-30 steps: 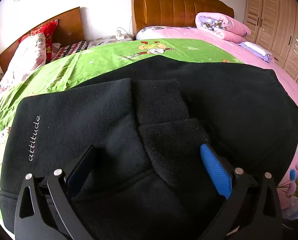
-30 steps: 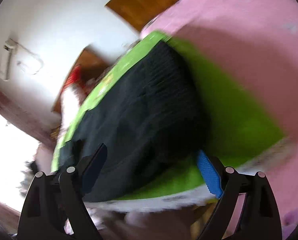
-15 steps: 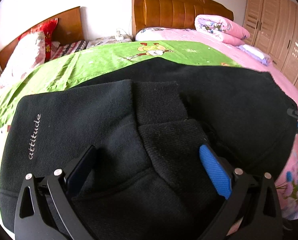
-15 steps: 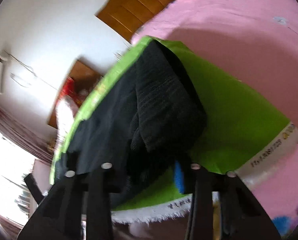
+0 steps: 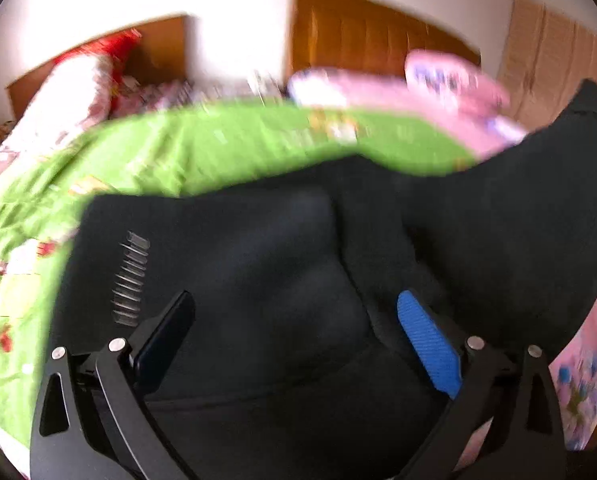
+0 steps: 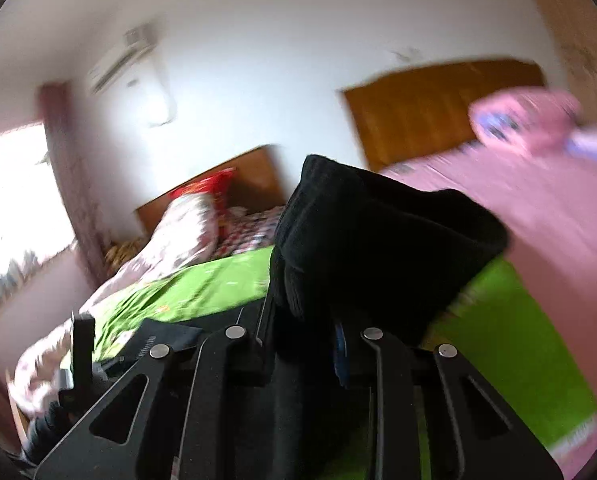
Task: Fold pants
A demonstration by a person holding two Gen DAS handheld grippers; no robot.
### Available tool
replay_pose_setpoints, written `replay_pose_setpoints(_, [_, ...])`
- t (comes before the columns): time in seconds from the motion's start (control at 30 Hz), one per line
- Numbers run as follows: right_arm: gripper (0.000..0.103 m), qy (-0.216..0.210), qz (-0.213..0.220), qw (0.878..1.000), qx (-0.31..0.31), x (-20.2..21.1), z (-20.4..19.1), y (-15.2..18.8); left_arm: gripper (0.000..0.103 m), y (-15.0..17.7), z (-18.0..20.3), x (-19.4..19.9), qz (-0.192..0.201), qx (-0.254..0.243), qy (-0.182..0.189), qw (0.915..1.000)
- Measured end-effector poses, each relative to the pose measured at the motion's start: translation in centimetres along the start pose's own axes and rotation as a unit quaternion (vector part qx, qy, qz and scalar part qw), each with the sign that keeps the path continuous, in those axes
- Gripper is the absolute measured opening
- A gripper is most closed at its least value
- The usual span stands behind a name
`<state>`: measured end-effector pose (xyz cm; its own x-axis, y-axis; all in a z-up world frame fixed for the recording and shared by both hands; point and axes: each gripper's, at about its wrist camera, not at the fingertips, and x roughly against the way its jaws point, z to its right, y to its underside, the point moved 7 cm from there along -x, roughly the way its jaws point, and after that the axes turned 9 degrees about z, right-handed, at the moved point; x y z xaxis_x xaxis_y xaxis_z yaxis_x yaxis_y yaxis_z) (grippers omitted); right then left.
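Black fleece pants [image 5: 258,264] with white lettering lie on a green sheet [image 5: 226,144] on the bed. My left gripper [image 5: 294,320] is open, its fingers spread over the near part of the pants. My right gripper [image 6: 302,344] is shut on the black pants [image 6: 378,240] at their right end and holds that end lifted off the bed. In the left wrist view the raised end [image 5: 558,168] shows at the far right. Both views are blurred.
A pink bedspread [image 6: 558,216] lies to the right with a folded pink quilt [image 5: 454,76]. Wooden headboards [image 5: 370,24] and a wardrobe [image 5: 558,40] stand behind. Pillows [image 5: 78,84] lie at the left. An air conditioner [image 6: 122,60] hangs on the wall.
My right gripper went from open to shut on the right end of the pants and lifted it off the bed. My left gripper stayed open over the pants.
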<state>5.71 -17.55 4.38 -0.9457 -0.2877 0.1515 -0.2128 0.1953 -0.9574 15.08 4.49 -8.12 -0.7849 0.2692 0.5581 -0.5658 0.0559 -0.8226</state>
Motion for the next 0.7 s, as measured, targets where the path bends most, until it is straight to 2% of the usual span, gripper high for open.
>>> replay_pose_setpoints(0.1, [0.025,-0.07,-0.022,0.995,0.063,-2.4,-7.2,0.8,0.101,-2.0,-5.1,3.3,0.046,0.063,-0.029,0.9965])
replay_pose_setpoints(0.17, [0.025,-0.13,-0.053,0.982,0.127,-4.2,-13.7,3.8,0.101,-2.2,-9.6,5.3,0.06,0.112,-0.055,0.9904])
replay_pose_setpoints(0.23, [0.025,-0.174,-0.099,0.963,0.18,-5.5,-18.2,8.0,0.101,-1.5,-12.8,7.0,0.066,0.151,-0.065,0.9842])
replay_pose_setpoints(0.3, [0.025,-0.204,-0.141,0.938,0.241,-6.3,-21.8,12.8,0.101,-0.5,-15.2,8.2,0.066,0.171,-0.08,0.9799])
replay_pose_setpoints(0.33, [0.025,-0.213,-0.169,0.919,0.286,-6.6,-23.3,16.2,0.101,0.2,-16.2,8.6,0.064,0.181,-0.082,0.978])
replay_pose_setpoints(0.37, [0.025,-0.211,-0.174,0.907,0.32,-6.5,-23.9,18.1,0.101,1.0,-17.0,8.9,0.059,0.192,-0.078,0.9766])
replay_pose_setpoints(0.4, [0.025,-0.198,-0.139,0.899,0.364,-6.0,-24.4,19.1,0.101,1.7,-17.7,9.4,0.054,0.199,-0.073,0.9758])
replay_pose_setpoints(0.43, [0.025,-0.192,-0.132,0.895,0.381,-5.7,-24.6,19.3,0.101,2.4,-18.1,9.5,0.047,0.208,-0.062,0.9751])
replay_pose_setpoints(0.47, [0.025,-0.192,-0.131,0.895,0.38,-5.4,-24.4,19.1,0.101,2.7,-18.4,9.4,0.042,0.215,-0.051,0.9744])
replay_pose_setpoints(0.57, [0.025,-0.204,-0.132,0.907,0.343,-5.2,-23.8,18.0,0.101,3.0,-17.6,9.3,0.04,0.24,0.006,0.97])
replay_pose_setpoints(0.63, [0.025,-0.2,-0.123,0.908,0.347,-5.3,-23.5,17.6,0.101,2.6,-16.4,9.2,0.036,0.262,0.069,0.9619])
replay_pose_setpoints(0.7, [0.025,-0.193,-0.109,0.909,0.353,-4.7,-22.8,17.4,0.101,2.2,-14.5,8.8,0.015,0.268,0.125,0.9552])
